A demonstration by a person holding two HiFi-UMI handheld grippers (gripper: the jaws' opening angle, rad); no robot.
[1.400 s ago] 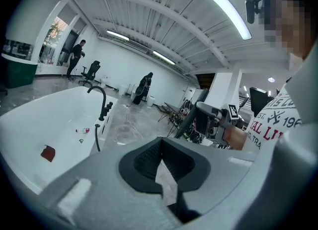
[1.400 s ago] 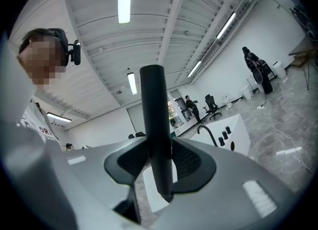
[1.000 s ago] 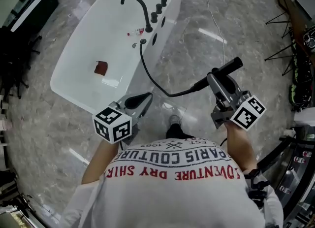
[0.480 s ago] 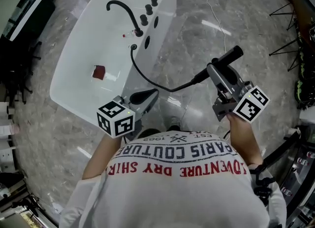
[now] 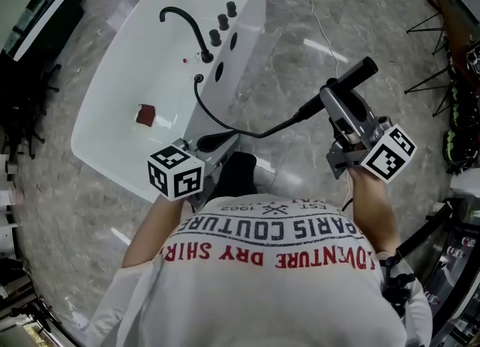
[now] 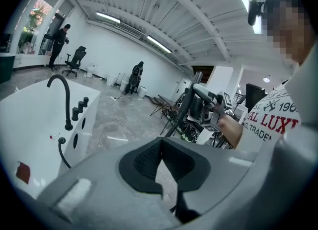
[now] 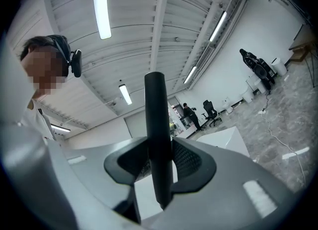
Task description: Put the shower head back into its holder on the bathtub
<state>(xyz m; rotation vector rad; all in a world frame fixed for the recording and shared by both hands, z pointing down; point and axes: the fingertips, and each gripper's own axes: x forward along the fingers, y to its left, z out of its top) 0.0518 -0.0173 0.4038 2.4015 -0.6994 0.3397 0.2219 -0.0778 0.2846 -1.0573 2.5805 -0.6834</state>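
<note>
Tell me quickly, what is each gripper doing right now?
Left gripper: tongs shut, nothing between them.
Right gripper: tongs shut on the black shower head.

Bathtub (image 5: 112,76) ahead and to the left of the person. Faucet (image 5: 184,23) and knobs (image 5: 223,22) sit on its right-hand rim. The hose (image 5: 259,136) leaves that rim just below them and runs right — to the shower head (image 5: 351,80), clamped in the right gripper (image 5: 337,102), well apart from the tub. Left gripper (image 5: 217,142), jaws together, just beside the tub's near corner. A small object (image 5: 145,114) lies in the tub.
</note>
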